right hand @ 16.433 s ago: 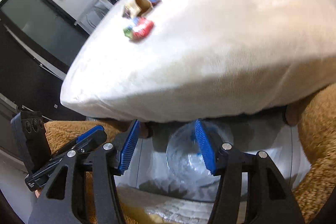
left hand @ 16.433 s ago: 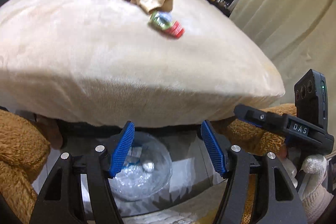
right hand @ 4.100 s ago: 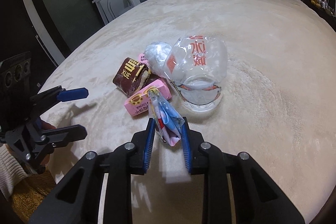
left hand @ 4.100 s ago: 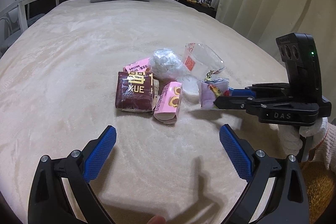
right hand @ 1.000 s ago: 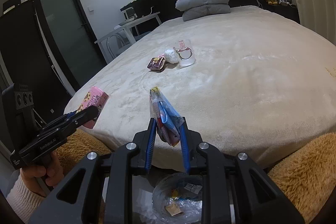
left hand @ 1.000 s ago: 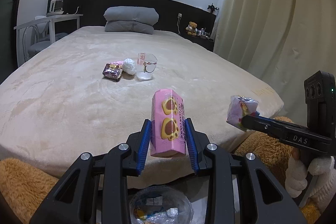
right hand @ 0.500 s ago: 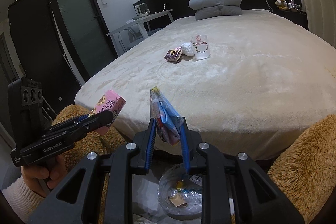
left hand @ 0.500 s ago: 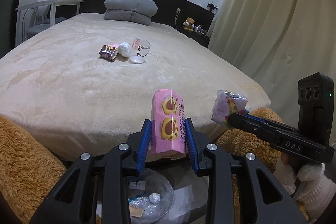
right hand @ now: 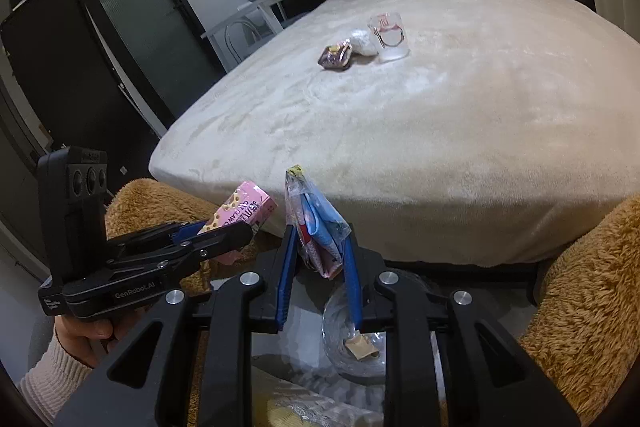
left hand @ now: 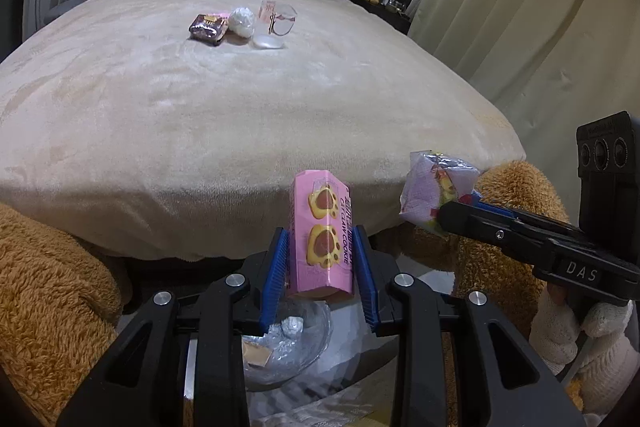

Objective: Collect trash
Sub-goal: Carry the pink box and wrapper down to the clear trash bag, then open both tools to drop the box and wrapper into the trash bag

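Gripping upright pink paw-print cookie box (left hand: 323, 243), crinkled clear wrapper (right hand: 320, 231)

Indoor, dimmish warm light from above; bed (left hand: 240, 99) evenly lit. Deep shadow under bed edge. Heavy fisheye bend, black vignette at corners. Sharp centre, no motion blur.

My left tongs (left hand: 320, 275) pinch an upright pink cookie box (left hand: 323, 239) past the bed's (left hand: 200, 115) near edge, above a clear trash bag (left hand: 296, 339). My right tongs (left hand: 452, 217) clamp a pale wrapper (left hand: 434, 187). Mid-bed, towards the headboard, lie a brown packet (left hand: 208, 28), white wad (left hand: 242, 21) and clear cup (left hand: 276, 27).
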`<action>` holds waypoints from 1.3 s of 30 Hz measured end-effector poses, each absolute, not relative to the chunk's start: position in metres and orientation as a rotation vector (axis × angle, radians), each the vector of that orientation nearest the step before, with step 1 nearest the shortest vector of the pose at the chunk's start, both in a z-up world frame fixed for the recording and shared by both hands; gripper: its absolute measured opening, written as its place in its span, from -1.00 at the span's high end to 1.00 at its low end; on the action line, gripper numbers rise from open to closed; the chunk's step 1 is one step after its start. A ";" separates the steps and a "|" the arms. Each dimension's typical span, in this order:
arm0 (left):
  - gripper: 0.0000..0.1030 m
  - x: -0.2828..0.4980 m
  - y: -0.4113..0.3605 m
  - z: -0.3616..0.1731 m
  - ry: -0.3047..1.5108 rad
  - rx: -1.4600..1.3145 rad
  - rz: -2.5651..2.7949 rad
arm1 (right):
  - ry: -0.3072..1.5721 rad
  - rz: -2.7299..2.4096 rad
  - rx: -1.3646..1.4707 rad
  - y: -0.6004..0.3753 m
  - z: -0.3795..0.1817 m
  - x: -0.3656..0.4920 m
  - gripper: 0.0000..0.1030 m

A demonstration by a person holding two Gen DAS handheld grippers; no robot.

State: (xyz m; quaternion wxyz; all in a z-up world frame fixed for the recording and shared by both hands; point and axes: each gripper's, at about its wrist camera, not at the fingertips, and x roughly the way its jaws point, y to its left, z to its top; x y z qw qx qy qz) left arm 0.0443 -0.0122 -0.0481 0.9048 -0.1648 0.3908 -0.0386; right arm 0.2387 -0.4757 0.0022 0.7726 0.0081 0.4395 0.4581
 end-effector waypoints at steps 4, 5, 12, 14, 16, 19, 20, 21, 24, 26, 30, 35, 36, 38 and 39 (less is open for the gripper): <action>0.38 0.058 -0.014 -0.062 0.884 -0.344 -0.091 | 1.053 0.938 -0.028 -0.463 -0.019 0.245 0.54; 0.38 0.061 -0.013 -0.067 0.908 -0.346 -0.085 | 1.082 0.922 -0.037 -0.460 -0.025 0.248 0.54; 0.38 0.082 -0.010 -0.099 1.088 -0.376 -0.054 | 1.263 0.845 -0.036 -0.451 -0.059 0.266 0.54; 0.38 0.086 -0.013 -0.107 1.129 -0.365 -0.061 | 1.301 0.850 -0.042 -0.448 -0.066 0.267 0.53; 0.38 0.092 -0.013 -0.114 1.167 -0.360 -0.053 | 1.325 0.838 -0.058 -0.444 -0.073 0.269 0.53; 0.38 0.101 -0.011 -0.128 1.228 -0.373 -0.033 | 1.389 0.820 -0.068 -0.438 -0.087 0.277 0.52; 0.38 0.103 -0.010 -0.132 1.246 -0.379 -0.025 | 1.415 0.815 -0.072 -0.436 -0.092 0.279 0.52; 0.38 0.105 -0.009 -0.136 1.263 -0.385 -0.017 | 1.443 0.810 -0.071 -0.434 -0.097 0.282 0.52; 0.37 0.109 -0.007 -0.145 1.304 -0.394 -0.013 | 1.484 0.778 -0.079 -0.430 -0.108 0.288 0.51; 0.37 0.109 -0.008 -0.149 1.325 -0.389 -0.011 | 1.494 0.772 -0.074 -0.429 -0.110 0.290 0.51; 0.37 0.109 -0.010 -0.151 1.335 -0.377 -0.024 | 1.503 0.767 -0.070 -0.430 -0.113 0.292 0.48; 0.01 0.109 -0.011 -0.152 1.351 -0.364 -0.027 | 1.497 0.756 -0.035 -0.433 -0.109 0.293 0.35; -0.24 0.109 -0.012 -0.152 1.348 -0.359 -0.016 | 1.496 0.750 -0.029 -0.434 -0.109 0.294 0.35; -0.24 0.109 -0.011 -0.150 1.337 -0.350 0.001 | 1.498 0.747 -0.017 -0.436 -0.109 0.295 0.35; -0.24 0.108 -0.010 -0.148 1.328 -0.352 0.004 | 1.499 0.750 -0.014 -0.436 -0.109 0.295 0.35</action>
